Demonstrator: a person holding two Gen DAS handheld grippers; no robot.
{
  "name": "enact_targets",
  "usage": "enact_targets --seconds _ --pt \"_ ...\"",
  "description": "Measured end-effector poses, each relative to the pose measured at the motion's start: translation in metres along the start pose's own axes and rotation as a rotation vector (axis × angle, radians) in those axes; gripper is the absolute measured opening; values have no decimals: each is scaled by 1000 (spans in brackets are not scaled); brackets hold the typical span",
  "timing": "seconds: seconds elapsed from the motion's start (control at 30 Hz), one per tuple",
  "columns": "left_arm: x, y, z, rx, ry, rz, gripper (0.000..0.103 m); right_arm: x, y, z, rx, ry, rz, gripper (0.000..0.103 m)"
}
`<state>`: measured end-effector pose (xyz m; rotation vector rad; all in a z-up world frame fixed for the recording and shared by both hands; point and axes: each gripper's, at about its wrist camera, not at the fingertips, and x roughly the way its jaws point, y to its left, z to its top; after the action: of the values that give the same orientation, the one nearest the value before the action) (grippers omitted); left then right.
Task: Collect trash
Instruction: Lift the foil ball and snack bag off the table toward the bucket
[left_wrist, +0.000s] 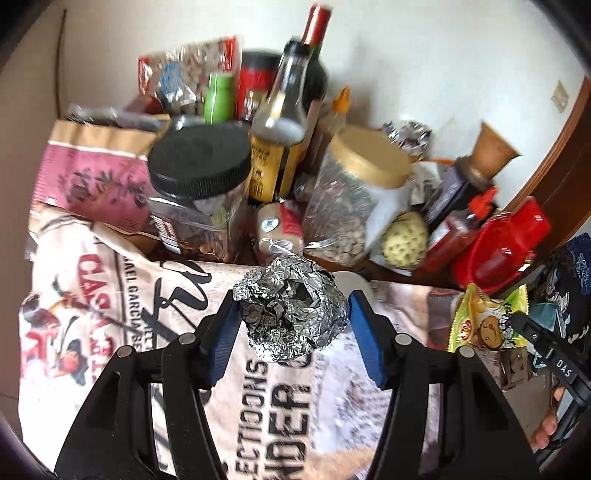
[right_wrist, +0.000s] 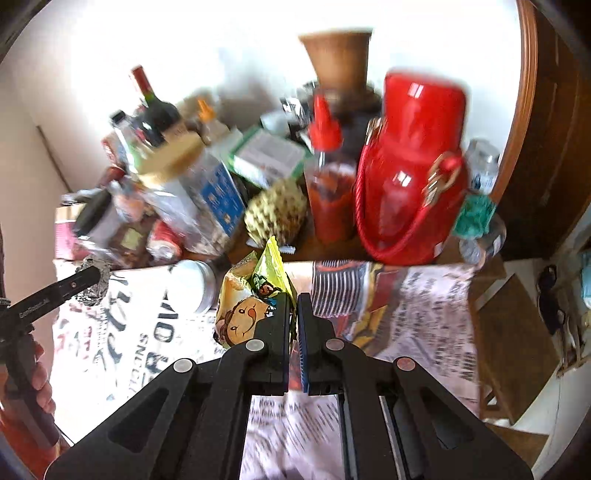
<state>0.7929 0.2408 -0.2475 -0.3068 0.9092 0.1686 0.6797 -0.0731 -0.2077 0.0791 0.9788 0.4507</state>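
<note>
Trash: two pieces are in hand, a crumpled foil ball (left_wrist: 291, 306) and a yellow-green snack wrapper (right_wrist: 255, 295).
Landmark: the printed newspaper (left_wrist: 258, 387) spread over the near part of the counter (right_wrist: 332, 251); both pieces hang above it.
Left tool (left_wrist: 291, 328): jaws about half open, closed on the foil ball, whose sides press against both blue pads.
Right tool (right_wrist: 293, 314): jaws fully together, pinching one edge of the snack wrapper, which sticks up and out beyond the tips.
Clutter: beyond the far edge of the newspaper stand jars, bottles, a red jug (right_wrist: 417, 166) and a sauce bottle (right_wrist: 328, 173), packed close together.
Step in hand: I judge both pickups done and the carry phase underway, since neither piece rests on the newspaper.
Bin: none shows in either view, so I cannot tell where the trash should go.
Next move: it calls for carrying both pieces clear of the bottles and letting go only over a bin.
Risk: the wrapper is held by a thin edge and may slip; the foil may deform if squeezed harder.
</note>
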Motion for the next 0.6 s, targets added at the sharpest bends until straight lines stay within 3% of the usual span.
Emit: enact_targets --seconds 0.23,0.6 --pt "-87 -35 -29 2 -87 0 58 -39 3 -2 -63 -74 29 4" --pt "-224 -105 -98 24 -264 -14 58 -134 -8 -37 -157 -182 74 4"
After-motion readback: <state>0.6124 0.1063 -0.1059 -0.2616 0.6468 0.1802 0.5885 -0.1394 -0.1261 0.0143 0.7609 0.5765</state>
